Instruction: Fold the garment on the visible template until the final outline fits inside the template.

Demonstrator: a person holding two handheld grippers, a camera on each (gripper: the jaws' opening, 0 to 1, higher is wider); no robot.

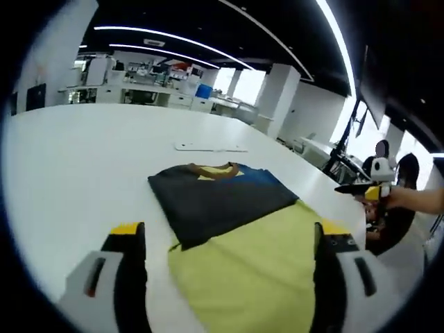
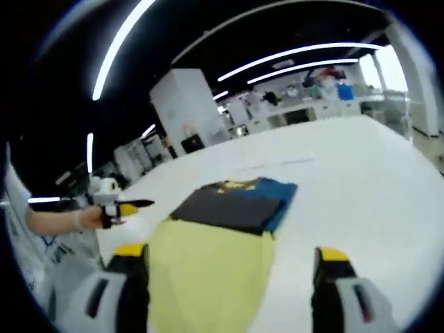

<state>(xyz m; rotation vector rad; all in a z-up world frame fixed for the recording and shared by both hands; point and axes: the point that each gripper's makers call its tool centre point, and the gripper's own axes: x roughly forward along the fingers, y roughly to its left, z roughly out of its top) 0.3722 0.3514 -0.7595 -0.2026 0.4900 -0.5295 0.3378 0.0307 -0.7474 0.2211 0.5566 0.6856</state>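
A folded garment lies flat on the white table (image 1: 83, 173). Its dark grey part (image 1: 215, 198) is farthest from me, with a blue panel (image 1: 260, 177) and a brown collar at its far edge. Its yellow-green part (image 1: 257, 263) reaches toward me. My left gripper (image 1: 230, 232) stands open just above the near yellow-green end, with nothing between its jaws. In the right gripper view, the same garment (image 2: 232, 201) is seen from the other side. My right gripper (image 2: 230, 252) is open over the yellow-green part (image 2: 208, 270).
A flat white strip (image 1: 210, 147) lies on the table beyond the garment, also visible as a white strip (image 2: 277, 164). A hand holds the right gripper (image 1: 366, 189) off the table's right edge. The left gripper (image 2: 125, 207) shows at the left. Desks and pillars stand behind.
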